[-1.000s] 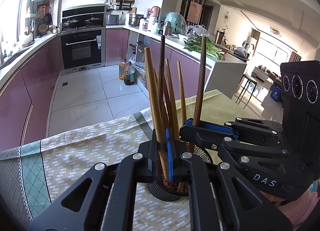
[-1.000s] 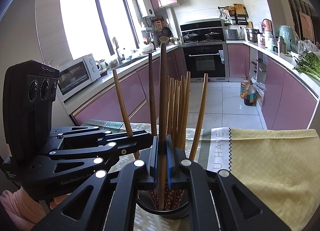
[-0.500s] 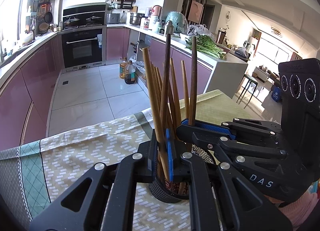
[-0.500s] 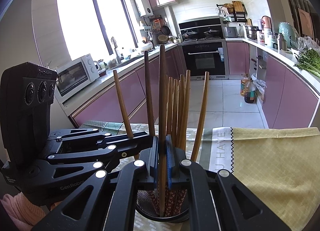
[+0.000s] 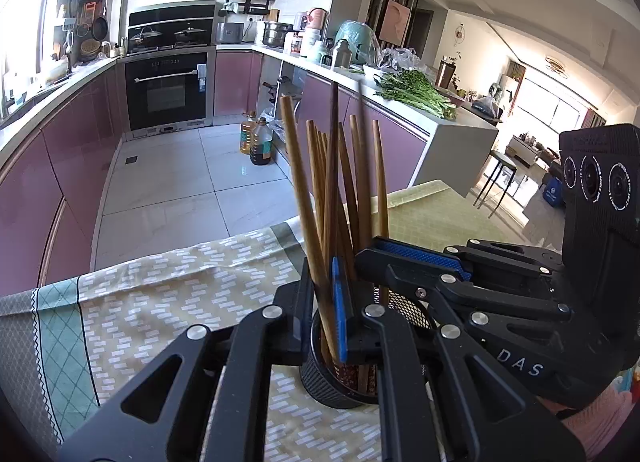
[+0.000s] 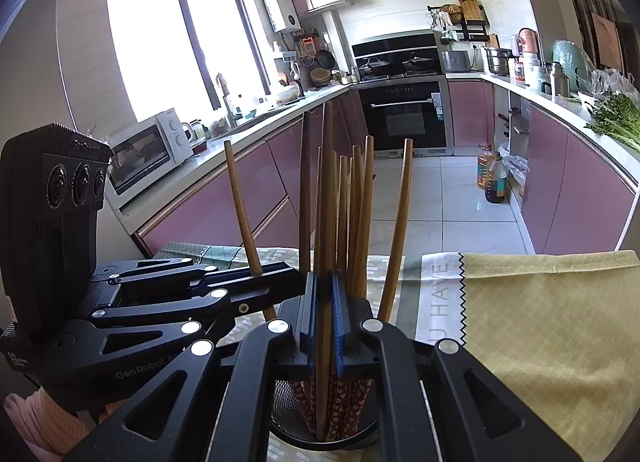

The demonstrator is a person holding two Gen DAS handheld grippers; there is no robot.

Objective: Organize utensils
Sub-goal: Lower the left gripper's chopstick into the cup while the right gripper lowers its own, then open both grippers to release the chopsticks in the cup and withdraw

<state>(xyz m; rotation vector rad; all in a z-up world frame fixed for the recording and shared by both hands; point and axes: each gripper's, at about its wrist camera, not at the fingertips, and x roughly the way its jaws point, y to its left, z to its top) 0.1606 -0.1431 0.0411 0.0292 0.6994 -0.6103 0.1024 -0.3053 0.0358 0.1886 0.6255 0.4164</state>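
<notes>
A black mesh holder (image 5: 336, 386) (image 6: 288, 422) stands on the table with several wooden chopsticks (image 5: 352, 182) (image 6: 356, 214) upright in it. My left gripper (image 5: 323, 290) is shut on a pale chopstick (image 5: 300, 166) that leans left with its lower end in the holder. In the right wrist view that gripper (image 6: 290, 276) comes in from the left, on the leaning chopstick (image 6: 240, 202). My right gripper (image 6: 323, 298) is shut on a darker chopstick (image 6: 329, 190) standing nearly upright in the holder. From the left wrist view, the right gripper (image 5: 370, 256) reaches in from the right, just above the holder's rim.
A beige and green patterned cloth (image 5: 160, 302) covers the table's left part, a yellow cloth (image 6: 552, 322) its right. The table's far edge drops to a tiled kitchen floor with oil bottles (image 5: 260, 142). Pink sleeves (image 5: 600, 418) (image 6: 36, 418) show behind the grippers.
In the left wrist view the right gripper and its chopstick have shifted left, and the stick has swung from leaning right to nearly upright among the others. The left gripper has stayed put.
</notes>
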